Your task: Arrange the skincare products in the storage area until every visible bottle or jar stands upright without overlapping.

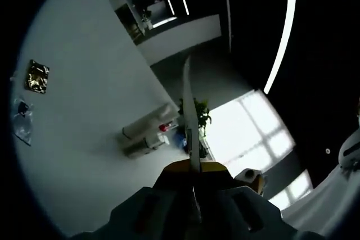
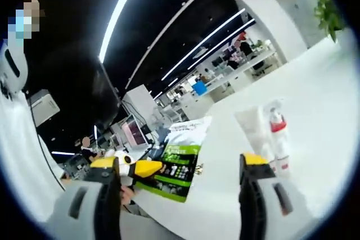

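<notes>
Yellow-tipped left hand-held gripper (image 1: 194,167) pinches flat pouch (image 1: 188,111); right hand-held gripper (image 2: 183,167) spread, empty.

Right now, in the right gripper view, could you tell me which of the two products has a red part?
The clear spray bottle with the red collar; the white tube beside it has no red.

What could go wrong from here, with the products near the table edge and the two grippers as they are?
1. The white tubes and the red-capped bottle lie near the table's edge; a clumsy nudge might roll them off.
2. The left gripper looks closed, so it must open before grasping.
3. The right gripper is open with the green-and-white packet between its jaws; it may catch that instead.
</notes>
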A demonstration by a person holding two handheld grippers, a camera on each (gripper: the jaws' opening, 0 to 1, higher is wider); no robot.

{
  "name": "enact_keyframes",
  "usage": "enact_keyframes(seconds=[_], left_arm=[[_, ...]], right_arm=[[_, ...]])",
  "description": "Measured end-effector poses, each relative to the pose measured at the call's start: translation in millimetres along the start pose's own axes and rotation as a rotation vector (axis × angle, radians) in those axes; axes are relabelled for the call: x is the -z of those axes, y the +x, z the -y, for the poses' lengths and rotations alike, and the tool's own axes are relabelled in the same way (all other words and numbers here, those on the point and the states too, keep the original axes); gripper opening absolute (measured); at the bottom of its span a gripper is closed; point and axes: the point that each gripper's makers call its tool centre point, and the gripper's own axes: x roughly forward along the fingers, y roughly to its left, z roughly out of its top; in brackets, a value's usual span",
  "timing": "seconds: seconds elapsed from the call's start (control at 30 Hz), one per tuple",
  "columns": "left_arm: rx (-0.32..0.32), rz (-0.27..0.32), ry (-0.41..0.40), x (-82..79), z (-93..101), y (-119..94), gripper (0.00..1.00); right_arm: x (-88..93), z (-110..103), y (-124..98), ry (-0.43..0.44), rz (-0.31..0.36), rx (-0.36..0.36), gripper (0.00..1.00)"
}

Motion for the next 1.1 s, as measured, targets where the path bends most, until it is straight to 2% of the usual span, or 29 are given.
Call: enact_keyframes(seconds=[0.57,0.8,1.1], left_arm=[[-0.096,-0.016,-0.054,6.7,-50.8,10.5,0.0],[-0.146,-0.057,-0.04,12.3,-76.3,19.2,0.0],[-0.208,-0.105,-0.067,21.8,-115.7,30.0,0.0]], right_arm=[[16.4,30.4,-15.7,-0.039,-0.057,0.11,1.0],[23.3,40.3,-22.2,-0.046,-0.077,0.149,1.0],[29.3,50.6,-32.3,-0.026,-0.077,0.195,1.0]])
